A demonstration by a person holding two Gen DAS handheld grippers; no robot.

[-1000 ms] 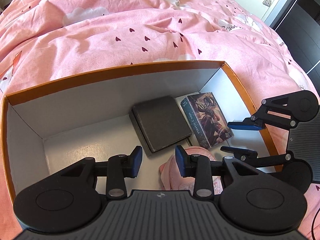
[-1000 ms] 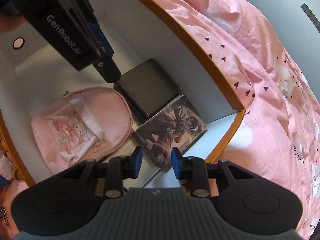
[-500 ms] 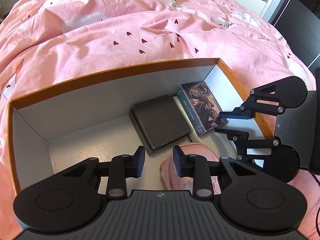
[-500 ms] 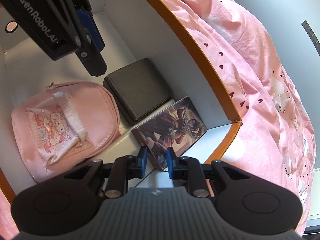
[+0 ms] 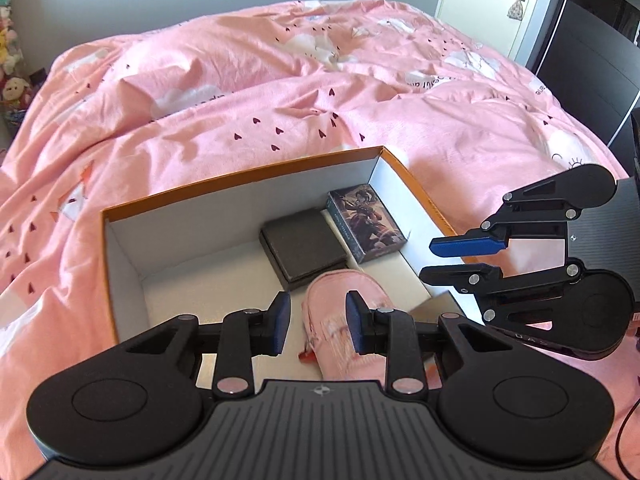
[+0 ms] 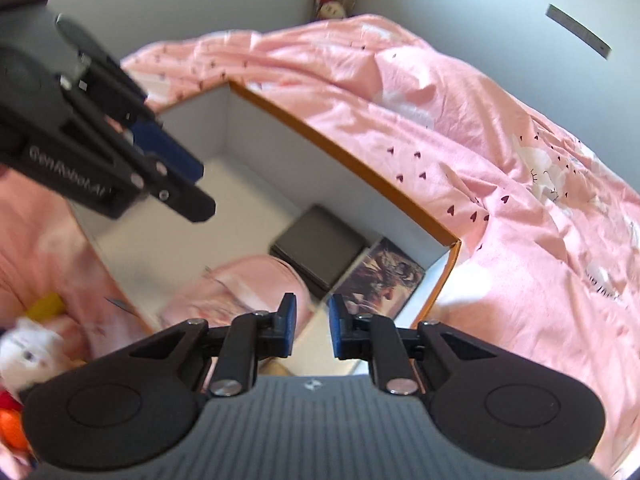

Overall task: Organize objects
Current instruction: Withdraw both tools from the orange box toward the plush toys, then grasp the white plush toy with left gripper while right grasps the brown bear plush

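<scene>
Pouch (image 5: 346, 300) lies in box (image 5: 240, 174) at 6 o'clock, black case (image 5: 304, 246) and card box (image 5: 366, 226) toward 1 o'clock. Both grippers now higher, clear of box: left gripper (image 5: 315, 322) narrow, empty; right gripper (image 6: 311, 326) nearly shut, empty. Placement looks done.

The pink pouch (image 5: 344, 312) is partly hidden behind the left gripper's fingers (image 5: 356, 320).
</scene>
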